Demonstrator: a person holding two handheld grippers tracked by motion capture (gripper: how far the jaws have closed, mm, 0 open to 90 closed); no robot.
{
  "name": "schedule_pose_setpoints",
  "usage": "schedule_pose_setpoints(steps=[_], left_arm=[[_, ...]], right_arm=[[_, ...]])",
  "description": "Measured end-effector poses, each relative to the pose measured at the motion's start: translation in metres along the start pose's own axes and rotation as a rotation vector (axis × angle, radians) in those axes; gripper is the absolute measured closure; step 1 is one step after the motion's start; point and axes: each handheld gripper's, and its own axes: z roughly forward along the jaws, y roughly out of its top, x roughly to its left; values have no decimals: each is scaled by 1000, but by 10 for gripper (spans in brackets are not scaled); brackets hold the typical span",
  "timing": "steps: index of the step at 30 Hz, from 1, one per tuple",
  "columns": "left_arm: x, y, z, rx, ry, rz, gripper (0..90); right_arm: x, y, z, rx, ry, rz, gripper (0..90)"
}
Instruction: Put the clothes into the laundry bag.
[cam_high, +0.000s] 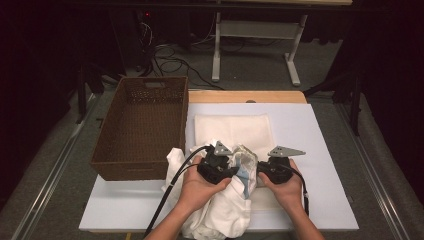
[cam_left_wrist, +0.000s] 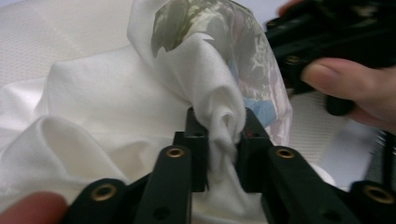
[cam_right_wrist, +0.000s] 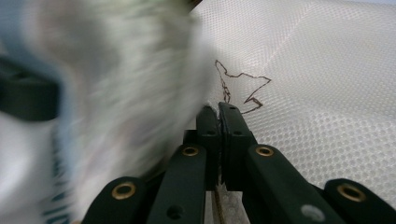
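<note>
Clearly, a white shirt (cam_high: 220, 200) with a printed picture on it is bunched up at the near edge of the white board (cam_high: 320, 150) on the table, partly hanging over that edge. A fold of the shirt (cam_left_wrist: 219, 126) is pinched between the jaws of the left gripper (cam_high: 227, 172), as is seen in the left gripper view, where the cloth is squeezed into a tight roll between the two black pads; the print is seen through the thin fabric above them. The left gripper (cam_left_wrist: 219, 128) is held in the person's left hand (cam_high: 202, 187), over the middle of the bunched shirt. The right gripper (cam_high: 260, 172) is held just beside it, in the right hand (cam_high: 285, 187), at the shirt's right side. In the right gripper view its jaws are pressed together, and a thin edge of white fabric appears to be caught at the tips of the right gripper (cam_right_wrist: 218, 109), though this cannot be told for certain because the shirt (cam_right_wrist: 116, 93) is blurred there. A second white cloth (cam_high: 232, 127) is laid flat on the board behind the shirt. A brown woven basket (cam_high: 142, 125) is set at the left of the board, just beside the shirt's left side.
</note>
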Motion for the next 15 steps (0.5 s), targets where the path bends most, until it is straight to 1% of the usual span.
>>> schedule_pose_setpoints(steps=[1,2,3,4,5,6,7,8,9,11,13,14,15], left_arm=[[0,0,0,0,0,0,810],[-3,-2,-2,0,-26,20,813],[-6,-5,-1,9,-53,37,815],[-6,-5,-1,9,-53,37,815],[-7,-8,2,14,-66,37,816],[-8,-13,12,27,-96,33,817],[-8,-15,15,24,-112,25,817],[-8,-15,15,24,-112,25,817],[-9,-17,18,34,-118,21,817],[-11,-18,25,61,-126,45,818],[-13,-20,32,105,-127,38,817],[-16,-21,39,134,-119,49,816],[-19,-21,48,146,-46,43,814]], right_arm=[[0,0,0,0,0,0,885],[-2,1,-1,-8,-1,13,885],[-2,1,-1,-10,-1,17,885],[-2,2,-1,-10,-2,21,885],[-2,3,-1,-11,-3,20,885],[-2,3,-1,-14,-6,19,885],[-1,3,-1,-13,-9,18,885],[-1,3,-1,-13,-9,18,885],[-2,4,-2,-18,-9,22,885],[-3,6,-4,-39,-5,40,885],[-3,9,-6,-48,-2,39,886],[-2,10,-7,-53,-4,40,886],[0,13,-9,-66,1,37,886]])
